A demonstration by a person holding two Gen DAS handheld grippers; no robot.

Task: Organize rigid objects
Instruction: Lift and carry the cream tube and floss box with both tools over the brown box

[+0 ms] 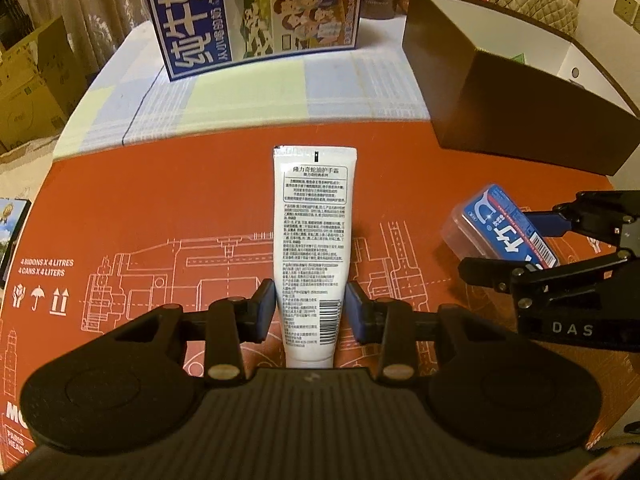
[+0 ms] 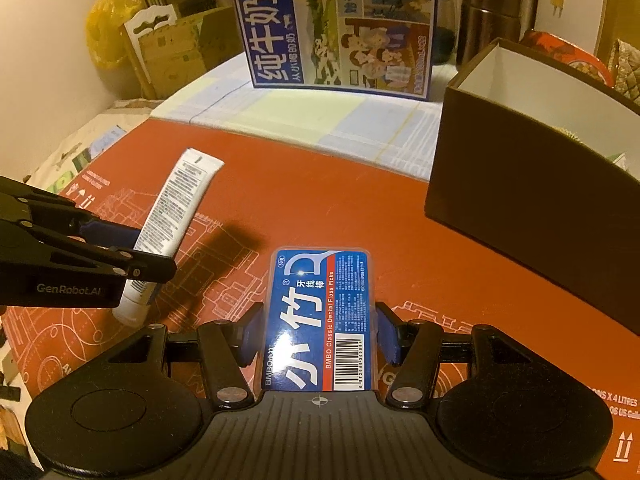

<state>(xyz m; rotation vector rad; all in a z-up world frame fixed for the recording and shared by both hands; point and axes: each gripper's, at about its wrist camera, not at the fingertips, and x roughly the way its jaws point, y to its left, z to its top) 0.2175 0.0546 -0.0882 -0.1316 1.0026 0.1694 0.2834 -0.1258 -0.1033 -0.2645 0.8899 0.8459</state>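
A white hand-cream tube (image 1: 314, 236) with black print points away from me, and my left gripper (image 1: 310, 308) is shut on its lower part with both blue pads pressing its sides. In the right wrist view the tube (image 2: 178, 196) hangs just above the red board and casts a shadow on it, held by the left gripper (image 2: 149, 254). My right gripper (image 2: 318, 336) is shut on a blue box of floss picks (image 2: 320, 312). The left wrist view shows that box (image 1: 502, 228) at the right in the right gripper (image 1: 516, 246).
A dark brown open box (image 2: 520, 208) with a white inside stands at the right, also visible as the brown box (image 1: 516, 120). A tall blue milk carton case (image 2: 340, 28) stands at the back. The red printed cardboard (image 1: 160, 200) covers the table. A brown flask (image 2: 488, 20) stands behind.
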